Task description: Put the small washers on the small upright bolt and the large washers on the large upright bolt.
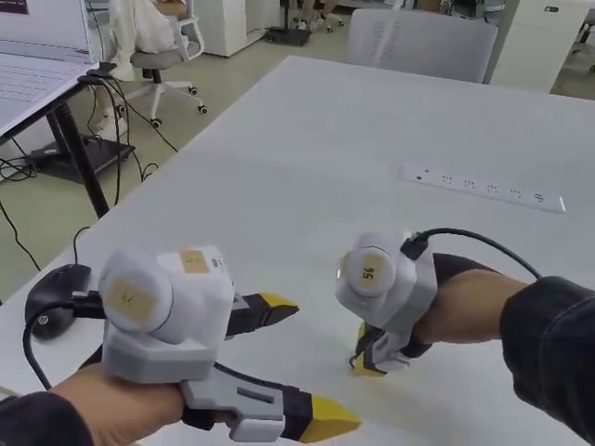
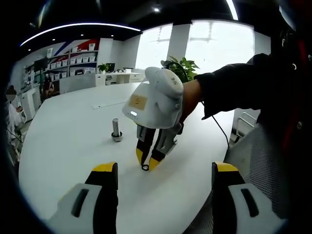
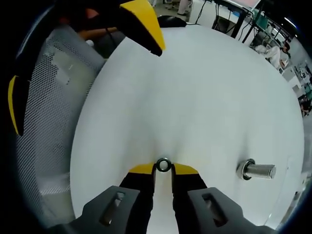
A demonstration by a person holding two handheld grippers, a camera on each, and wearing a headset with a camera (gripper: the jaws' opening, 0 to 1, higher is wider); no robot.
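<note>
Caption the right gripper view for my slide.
Right claw pinching a washer at the white table, a bolt standing beside it.

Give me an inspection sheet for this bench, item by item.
Surface: white table, no spills seen.
Job's things: one washer pinched at the tips of the right gripper; one upright bolt with a ring at its base.
Clutter: power strip; black mouse near the table edge.
Grippers: left gripper open, empty; right gripper shut on the washer, tips down at the table.
Cables: black cable from the right gripper.
Surroundings: grey chair; laptop on a neighbouring desk.
</note>
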